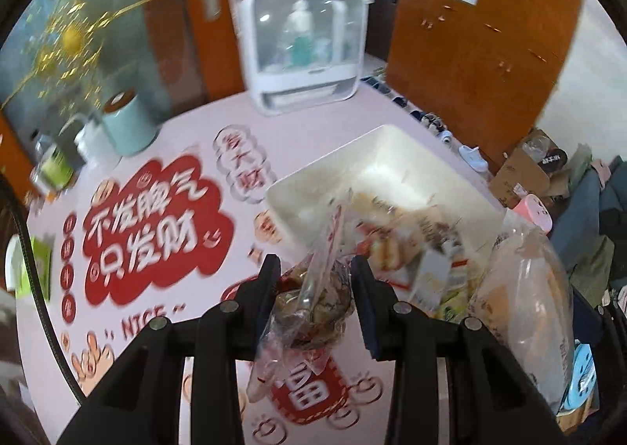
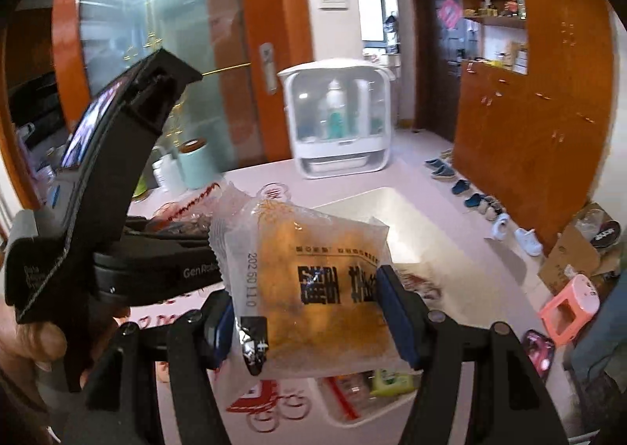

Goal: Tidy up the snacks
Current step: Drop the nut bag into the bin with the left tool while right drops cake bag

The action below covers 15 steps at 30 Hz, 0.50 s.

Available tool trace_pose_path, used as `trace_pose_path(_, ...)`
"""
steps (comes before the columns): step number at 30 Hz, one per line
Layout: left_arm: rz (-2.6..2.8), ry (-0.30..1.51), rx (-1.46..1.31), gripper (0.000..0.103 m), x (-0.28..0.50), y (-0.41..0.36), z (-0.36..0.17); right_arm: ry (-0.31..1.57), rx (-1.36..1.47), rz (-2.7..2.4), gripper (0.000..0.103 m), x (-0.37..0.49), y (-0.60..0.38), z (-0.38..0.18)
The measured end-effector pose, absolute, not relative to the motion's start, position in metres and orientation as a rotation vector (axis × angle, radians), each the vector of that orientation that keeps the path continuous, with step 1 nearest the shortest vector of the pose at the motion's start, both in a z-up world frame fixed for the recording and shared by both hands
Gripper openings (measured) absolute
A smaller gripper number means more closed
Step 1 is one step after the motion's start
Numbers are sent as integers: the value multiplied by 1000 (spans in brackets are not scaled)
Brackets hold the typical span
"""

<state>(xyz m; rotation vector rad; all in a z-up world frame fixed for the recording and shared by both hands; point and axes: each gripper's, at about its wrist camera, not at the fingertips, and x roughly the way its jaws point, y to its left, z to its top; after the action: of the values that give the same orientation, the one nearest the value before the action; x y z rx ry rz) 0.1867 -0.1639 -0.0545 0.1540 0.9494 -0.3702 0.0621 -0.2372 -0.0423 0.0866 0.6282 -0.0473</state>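
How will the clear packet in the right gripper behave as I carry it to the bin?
The packet probably flexes: its crimped film edges stick out loose past the right gripper. The golden cake inside looks soft, so a hard squeeze might crush it. The glossy wrapper may slip, though the pads grip both sides. It looks light for its size.

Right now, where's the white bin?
The white bin sits on the table right of the red print, ahead of both grippers and nearer than the white cabinet; snacks already lie in it.

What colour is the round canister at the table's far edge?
Pale mint green canister with a brown top, clearest in the right wrist view.
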Motion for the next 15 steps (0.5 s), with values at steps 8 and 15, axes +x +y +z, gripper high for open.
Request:
trace_pose_path(8,-392,882,191,36,218,-223,-44,625,87,-152,66,94,-293,-41)
trace_pose_path(15,-341,864,200,36,261,-248,-48,620,129,-185,67,135,-325,-40)
